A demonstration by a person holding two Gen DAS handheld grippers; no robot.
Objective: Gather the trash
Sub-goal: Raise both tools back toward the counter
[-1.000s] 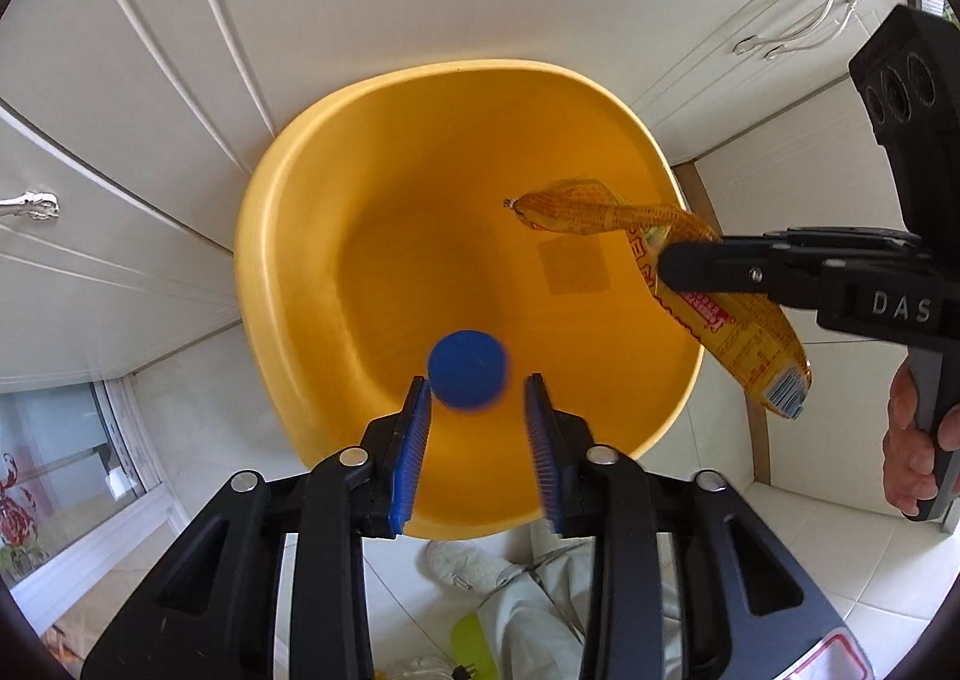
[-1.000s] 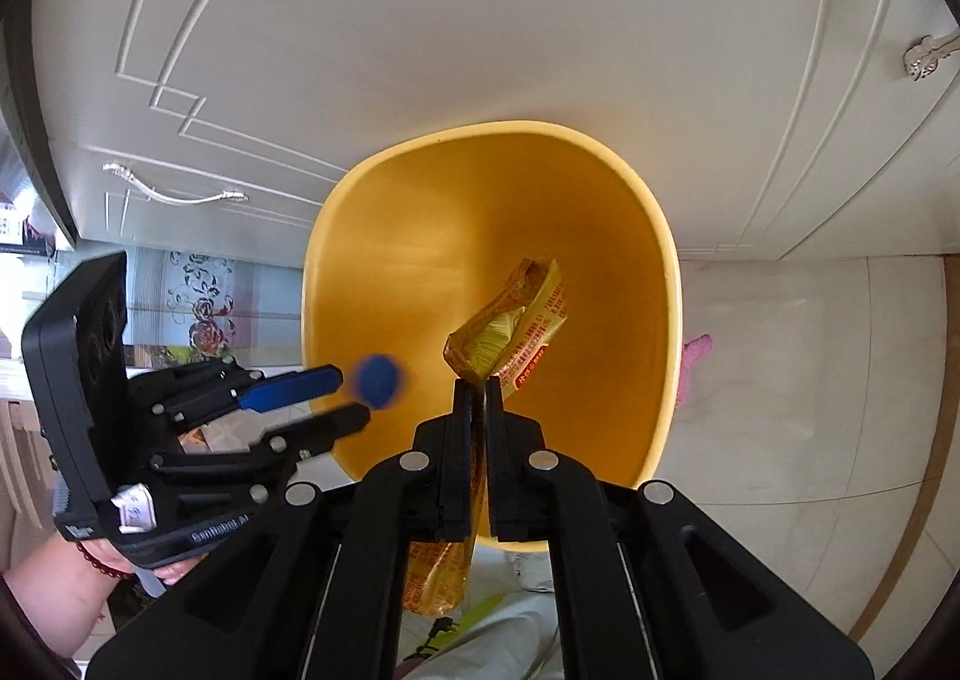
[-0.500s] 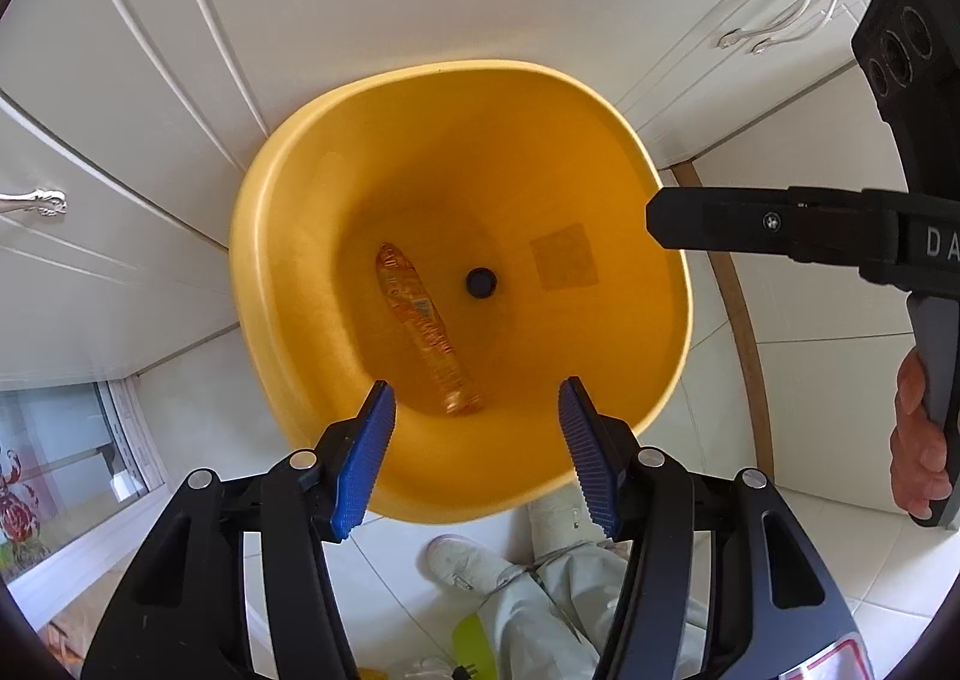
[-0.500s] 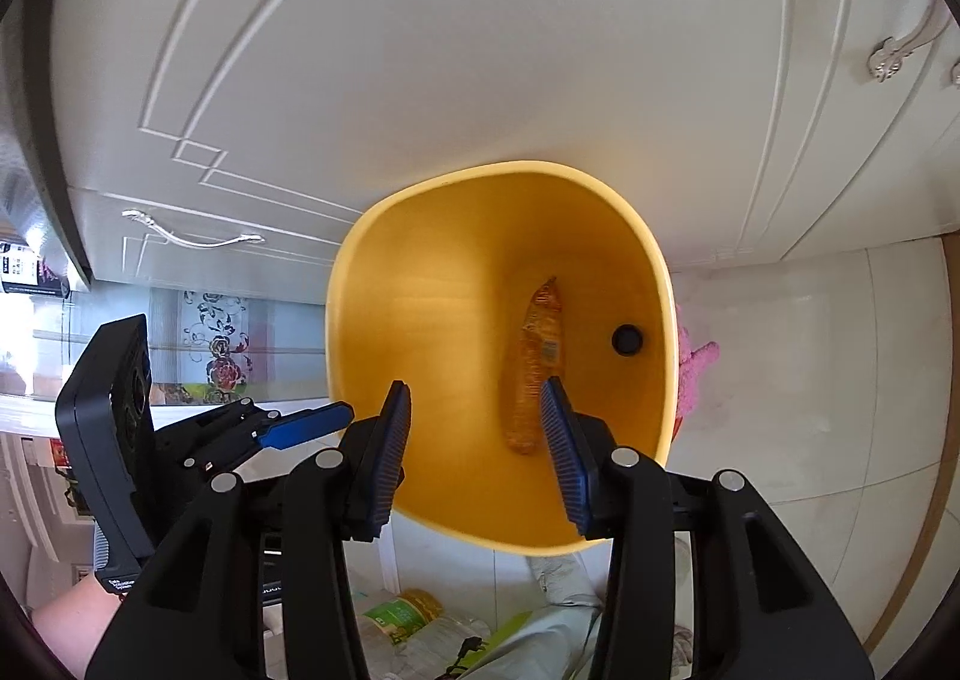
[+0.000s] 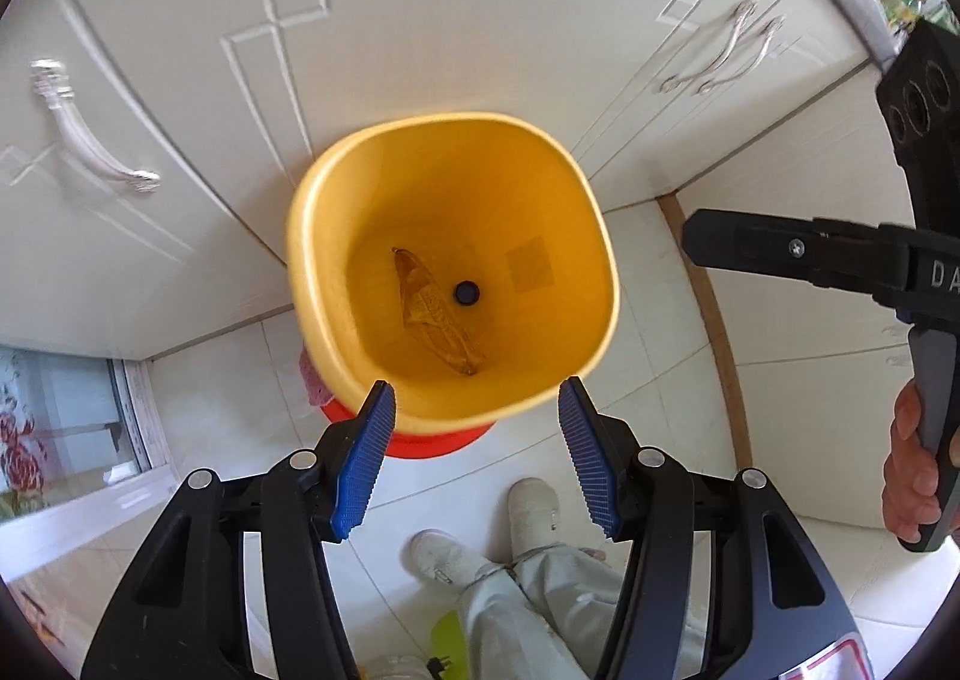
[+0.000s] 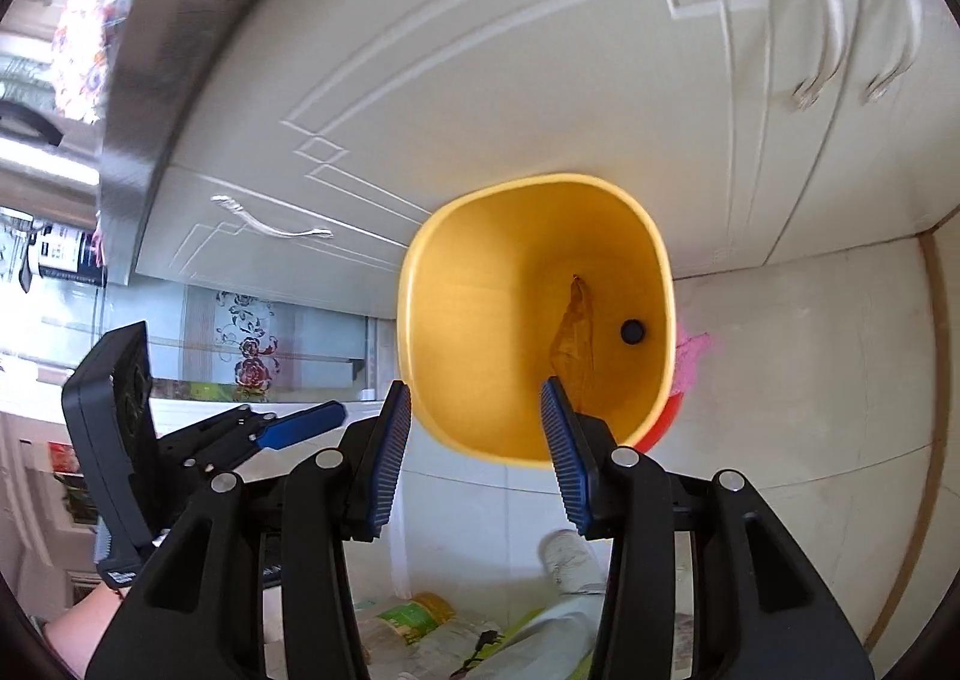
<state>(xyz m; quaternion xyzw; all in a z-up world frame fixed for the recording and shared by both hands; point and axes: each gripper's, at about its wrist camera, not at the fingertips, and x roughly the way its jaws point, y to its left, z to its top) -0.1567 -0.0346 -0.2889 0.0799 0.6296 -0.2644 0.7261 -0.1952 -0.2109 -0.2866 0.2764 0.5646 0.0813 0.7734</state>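
Note:
A yellow bin (image 5: 312, 284) stands on the floor against white cabinets; it also shows in the right wrist view (image 6: 420, 344). At its bottom lie a yellow snack wrapper (image 5: 435, 317) and a blue bottle cap (image 5: 466, 293); both also show in the right wrist view, the wrapper (image 6: 576, 329) and the cap (image 6: 631, 330). My left gripper (image 5: 477, 458) is open and empty, high above the bin's near rim. My right gripper (image 6: 474, 452) is open and empty, also above the near rim. The right gripper shows at the right of the left wrist view (image 5: 780, 251).
White cabinet doors with metal handles (image 5: 90, 140) stand behind the bin. A red base (image 5: 432, 443) and a pink cloth (image 6: 690, 362) lie beside the bin. The person's shoes and legs (image 5: 528, 548) stand on the tiled floor below. Paper packaging (image 6: 414, 614) lies on the floor.
Both grippers opened and dropped the blue cap and the wrapper into the bin. Since then both have risen away from it, so it looks smaller.

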